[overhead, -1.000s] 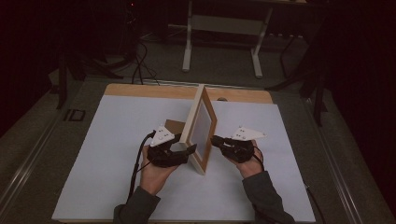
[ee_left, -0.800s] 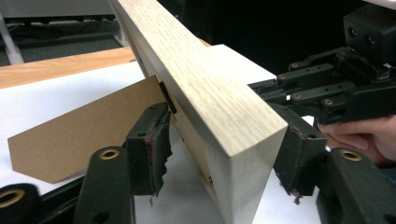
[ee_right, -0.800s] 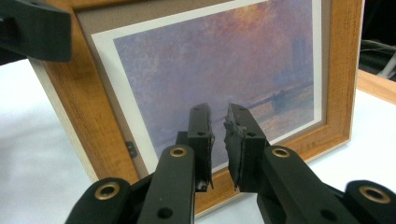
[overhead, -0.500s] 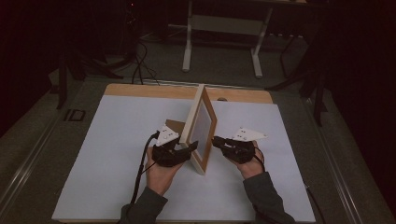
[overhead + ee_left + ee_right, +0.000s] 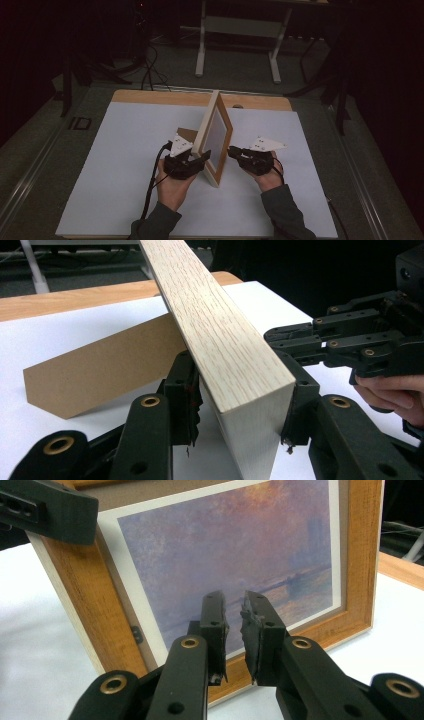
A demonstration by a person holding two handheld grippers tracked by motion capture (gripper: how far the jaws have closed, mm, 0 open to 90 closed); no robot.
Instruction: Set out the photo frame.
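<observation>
— So, what did the picture frame (image 5: 212, 137) hold, and where did it stand?

— It held a print of a hazy sunset (image 5: 225, 555) in purple and orange, with a white mat around it. The frame stood upright near the middle of the white table (image 5: 115, 165), its edge toward the person. Its brown cardboard stand (image 5: 100, 367) was folded out on the left side.

— And the tongs on the left?

— The left gripper (image 5: 200, 159) was at the near lower corner of the frame, from the back side. In the left gripper view its two black jaws had the pale wooden edge (image 5: 225, 350) between them. They had just been closing. The right jaw was against the wood, the left one very close; I could not tell if it pressed already.

— And on the right?

— The right gripper (image 5: 231, 151) was on the picture side, pointing at the front of the frame. In the right gripper view its jaws were nearly together, with a narrow gap and nothing between them. The tips were just before the glass; whether they touched it I could not tell.
</observation>
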